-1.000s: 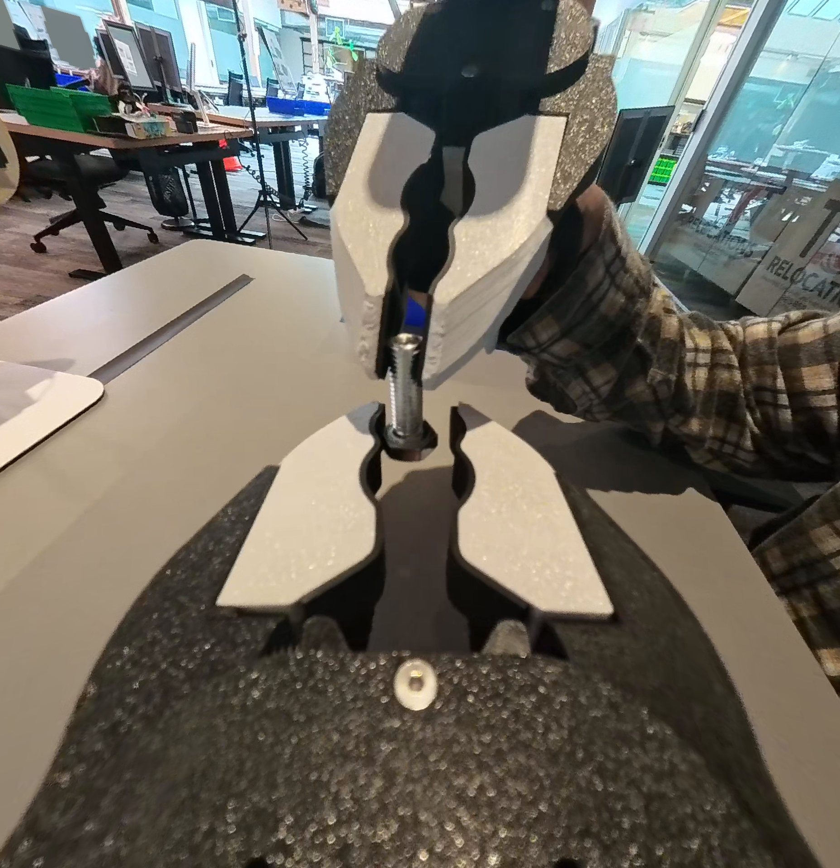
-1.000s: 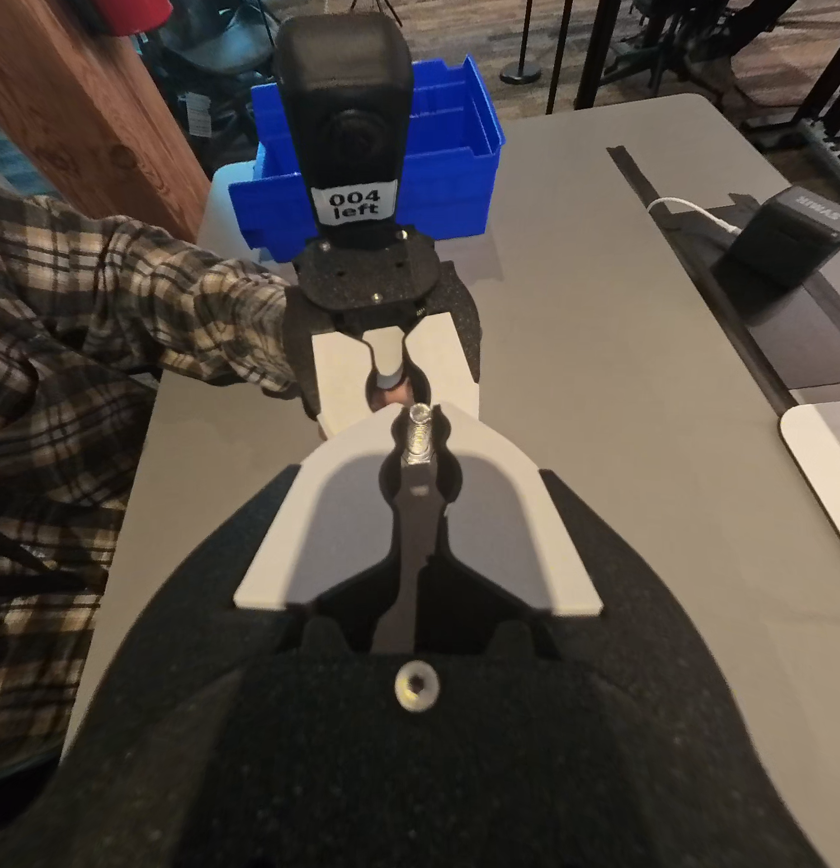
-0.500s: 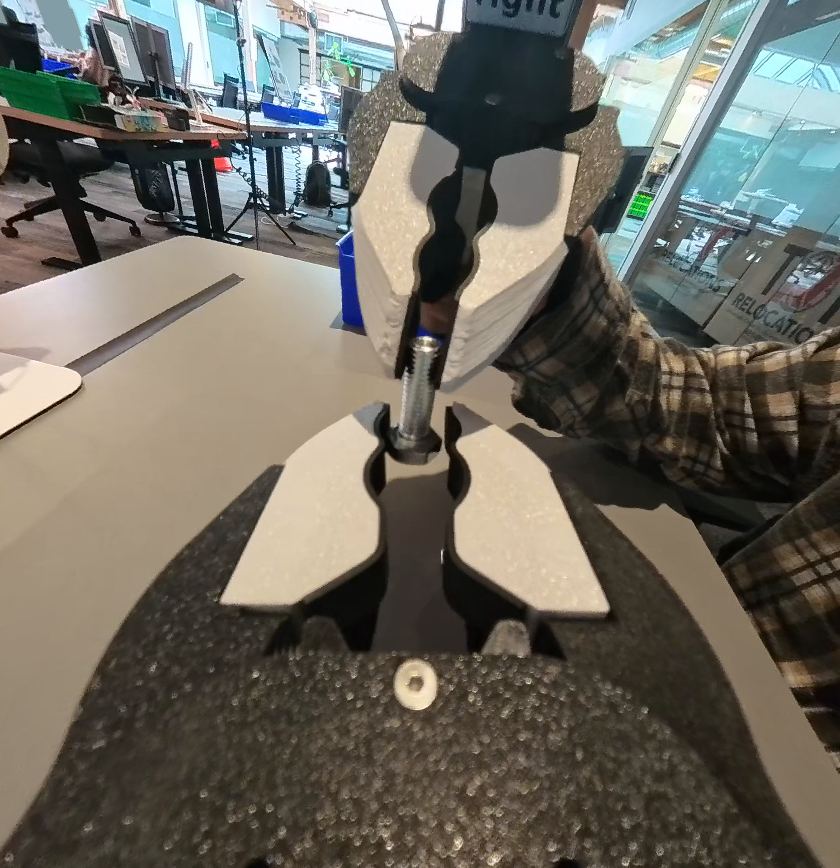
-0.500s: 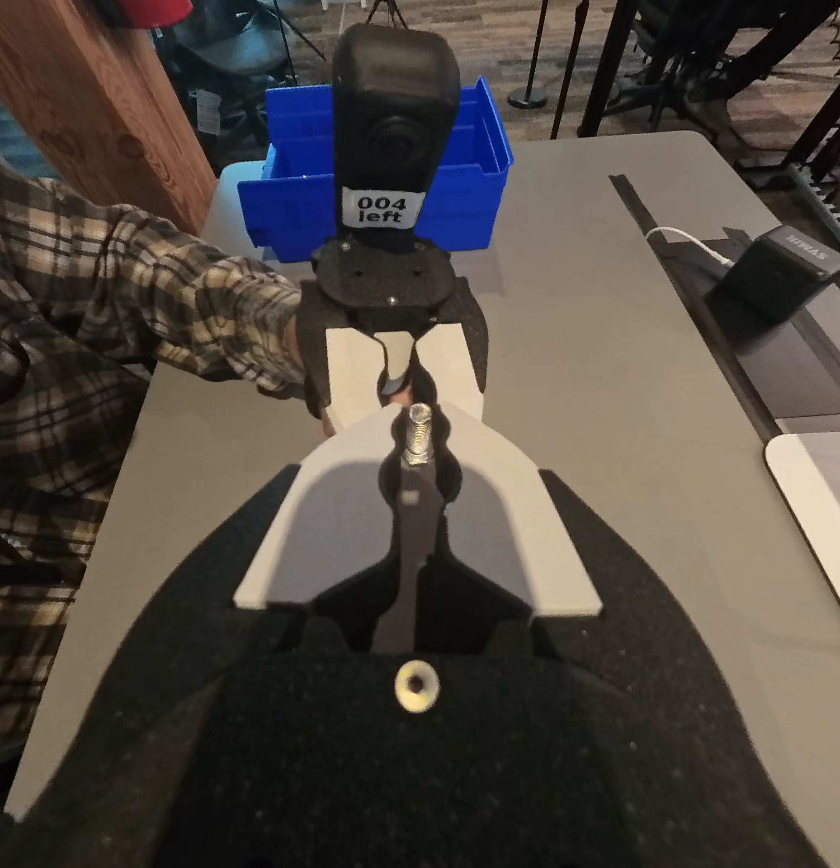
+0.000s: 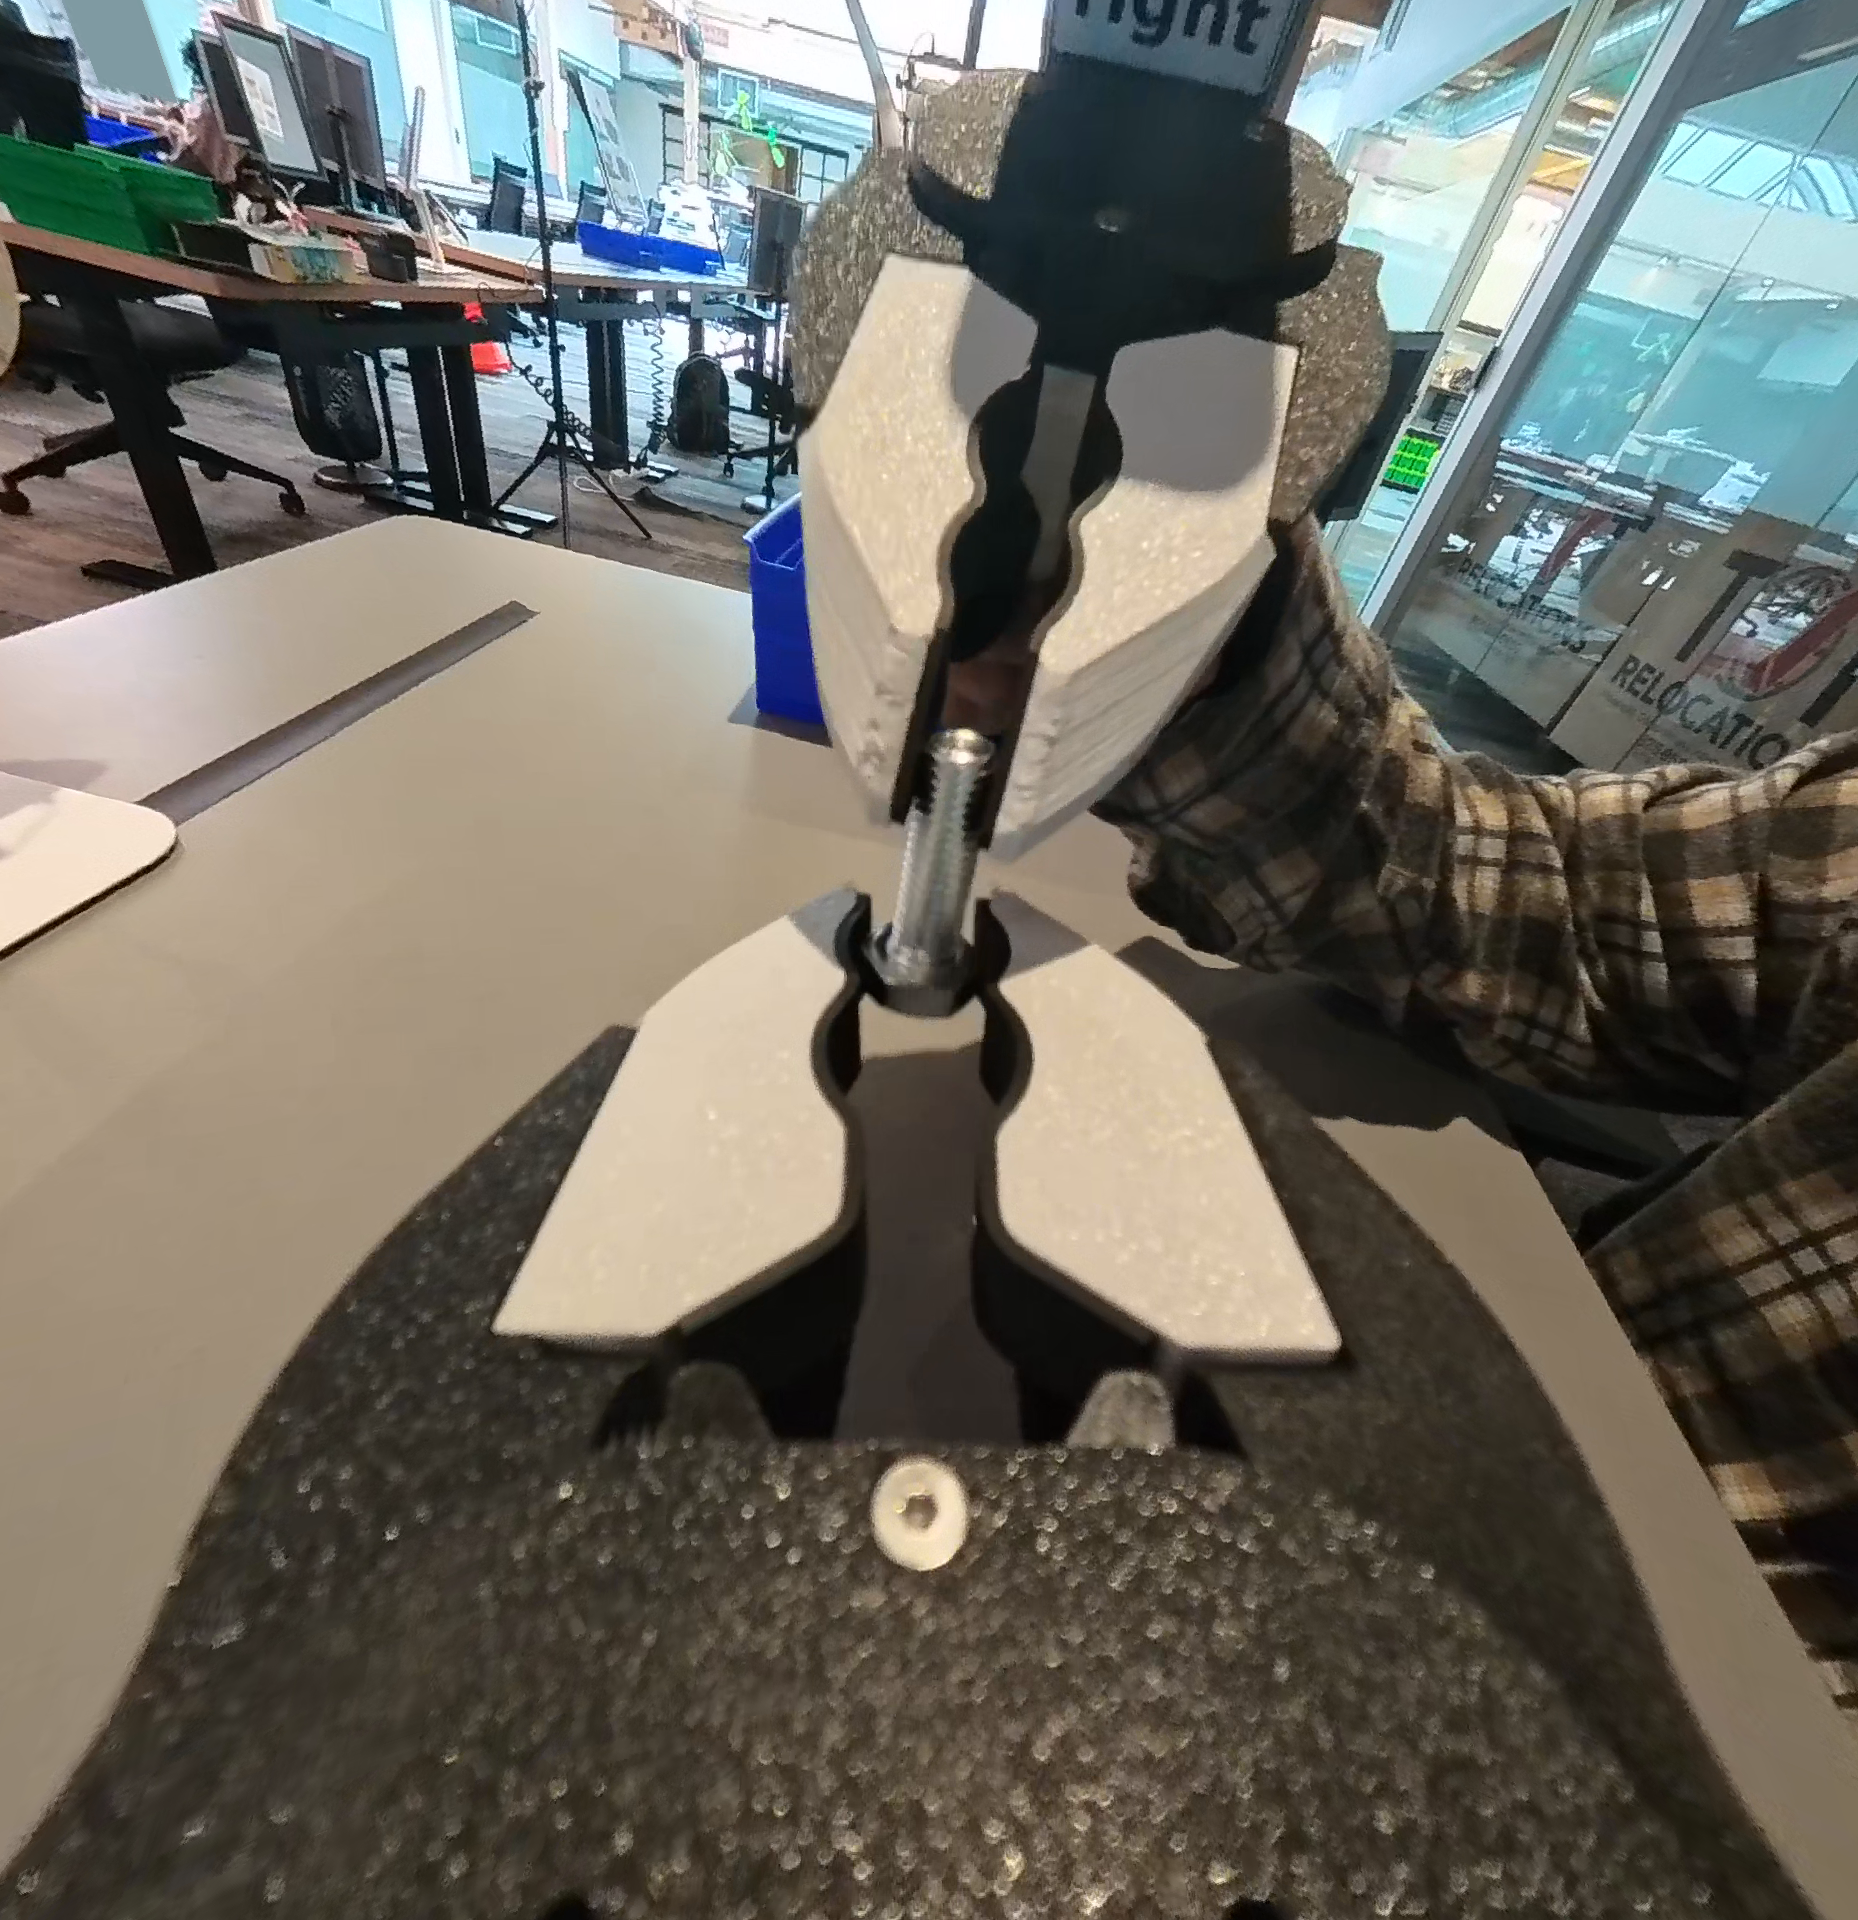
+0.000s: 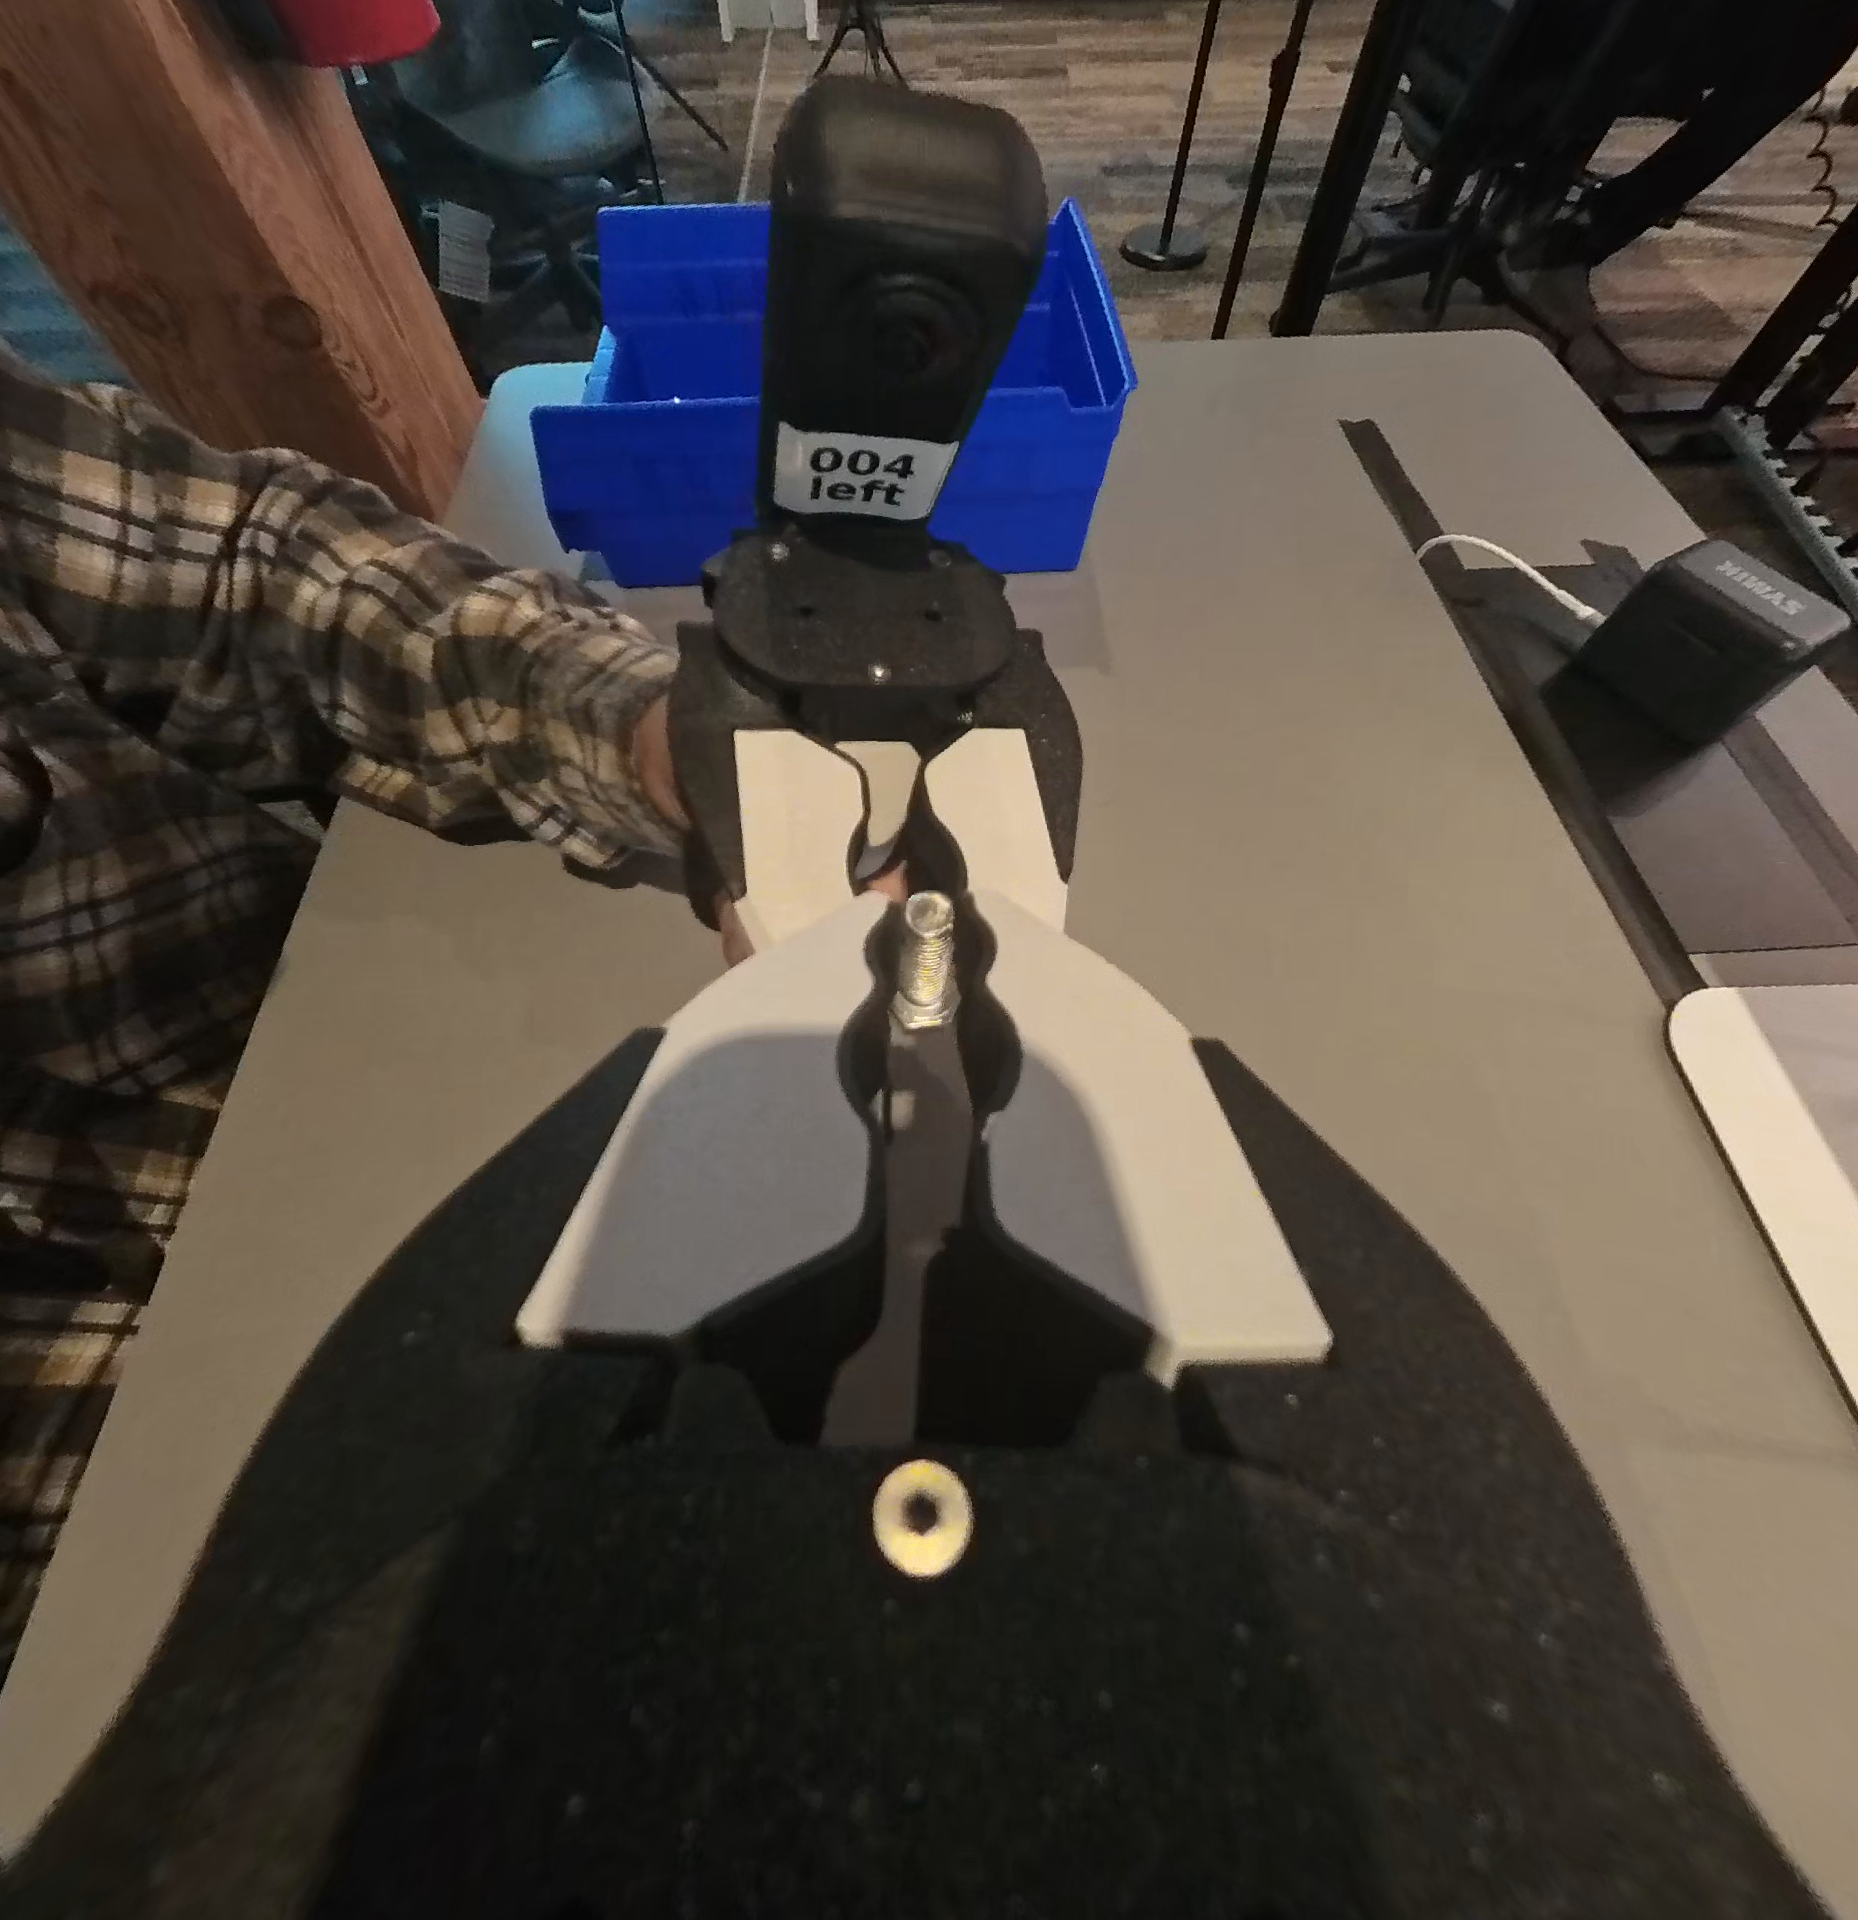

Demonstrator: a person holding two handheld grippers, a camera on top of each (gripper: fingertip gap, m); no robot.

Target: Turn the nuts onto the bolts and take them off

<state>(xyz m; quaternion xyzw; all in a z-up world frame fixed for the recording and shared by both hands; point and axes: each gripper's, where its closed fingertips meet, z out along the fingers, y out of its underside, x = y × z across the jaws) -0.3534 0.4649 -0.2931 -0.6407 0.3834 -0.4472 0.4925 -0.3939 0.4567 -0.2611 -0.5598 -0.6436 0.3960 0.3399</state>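
A silver bolt (image 5: 930,862) stands between the two grippers above the grey table (image 5: 385,935). My left gripper (image 5: 920,935) is shut on the dark hex nut (image 5: 917,992) at the bolt's lower end, in the notch at its fingertips. My right gripper (image 5: 951,800) comes down from above and is shut on the bolt's upper end. In the right wrist view the right gripper (image 6: 925,925) clamps the bolt (image 6: 920,961), whose thread points at the left gripper (image 6: 889,883) facing it. The nut is hidden there.
A blue bin (image 6: 644,468) stands at the table's far end behind the left gripper. A black box with a white cable (image 6: 1694,644) and a white pad (image 6: 1787,1122) lie to the right. A person's plaid sleeve (image 6: 281,644) reaches in from the left. One gripper's finger ends stand about 5 centimetres off the other's.
Both grippers stay clamped on the bolt and nut. The pair has shifted and tilted a little, so the blue bin and more of the room now show behind the right gripper.
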